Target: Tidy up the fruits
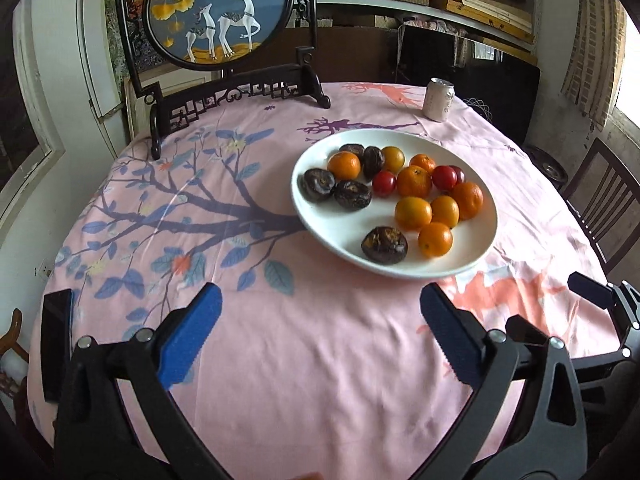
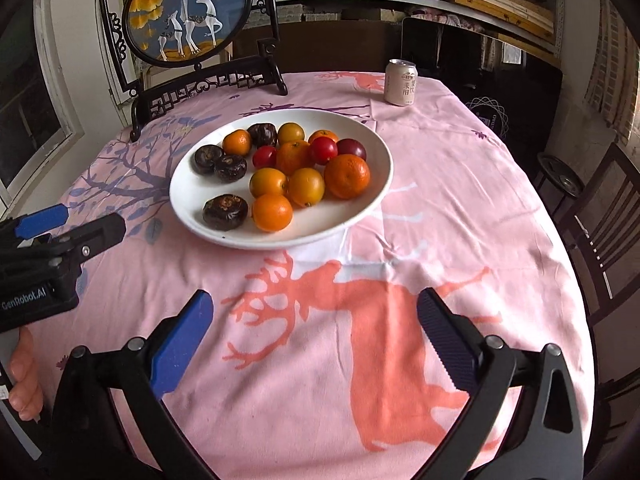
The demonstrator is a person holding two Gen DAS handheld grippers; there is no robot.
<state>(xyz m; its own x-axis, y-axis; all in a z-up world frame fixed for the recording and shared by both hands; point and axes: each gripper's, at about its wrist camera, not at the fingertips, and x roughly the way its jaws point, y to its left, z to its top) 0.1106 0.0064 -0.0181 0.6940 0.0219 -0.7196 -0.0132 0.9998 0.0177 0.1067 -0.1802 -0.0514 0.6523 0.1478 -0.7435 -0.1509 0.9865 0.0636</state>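
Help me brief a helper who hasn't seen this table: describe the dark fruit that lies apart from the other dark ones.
Find the white plate on the pink tablecloth, in front of the deer screen. On its near side, a dark fruit lies left of an orange fruit. The other dark ones cluster farther back; this one lies alone nearest the plate's front rim.

Bare cloth (image 2: pixel 320 360) before plate (image 2: pixel 376 196).

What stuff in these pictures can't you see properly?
- Can: small print too small to read, both views.
- Dark fruits: what kind cannot be told in either view.
- Back fruits on the white plate: partly hidden behind the oranges, right wrist view.
- Person's hand: cut off by the left edge, right wrist view.
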